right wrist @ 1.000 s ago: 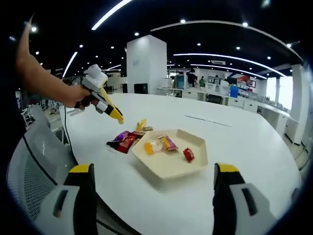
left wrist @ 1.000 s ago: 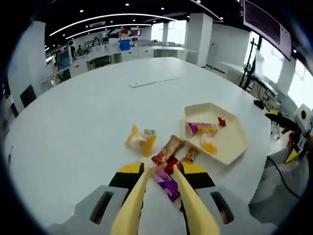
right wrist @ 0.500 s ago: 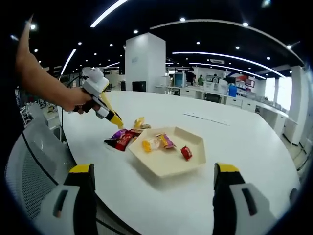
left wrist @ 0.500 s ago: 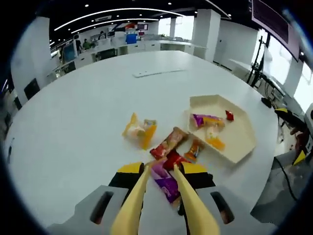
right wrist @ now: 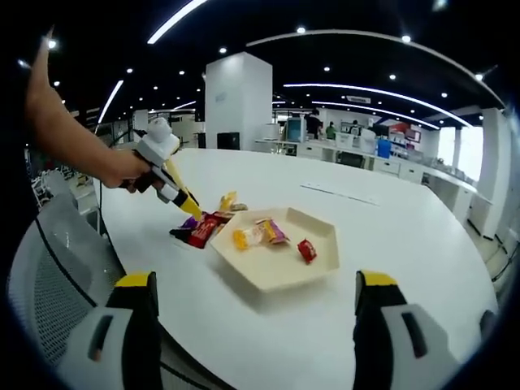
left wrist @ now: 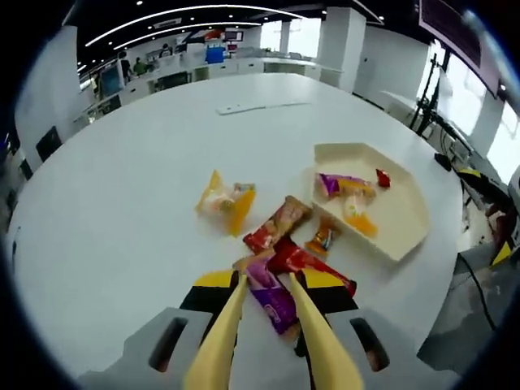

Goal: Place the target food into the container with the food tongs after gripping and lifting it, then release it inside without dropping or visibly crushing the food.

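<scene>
My left gripper [left wrist: 270, 281] is shut on yellow food tongs [left wrist: 221, 335], whose two arms stand apart. A purple wrapped snack [left wrist: 274, 299] lies between the tong tips on the white table [left wrist: 122, 203]. Around it lie a red wrapper [left wrist: 307, 262], an orange-red packet [left wrist: 277, 226] and a yellow packet [left wrist: 223, 203]. The cream hexagonal tray [left wrist: 404, 227] at the right holds several wrapped snacks. In the right gripper view, a hand holds the left gripper [right wrist: 165, 172] over the snack pile [right wrist: 201, 230], left of the tray [right wrist: 276, 275]. My right gripper [right wrist: 256, 281] is open and holds nothing.
A flat white strip [left wrist: 262, 106] lies far across the table. A grey mesh chair [right wrist: 49, 268] stands at the table's near edge. Office desks and a white pillar [right wrist: 237, 101] stand beyond the table.
The left gripper and tongs have come lower and closer to the snack pile, and the purple snack now lies further in between the tong tips. The right gripper stays open.
</scene>
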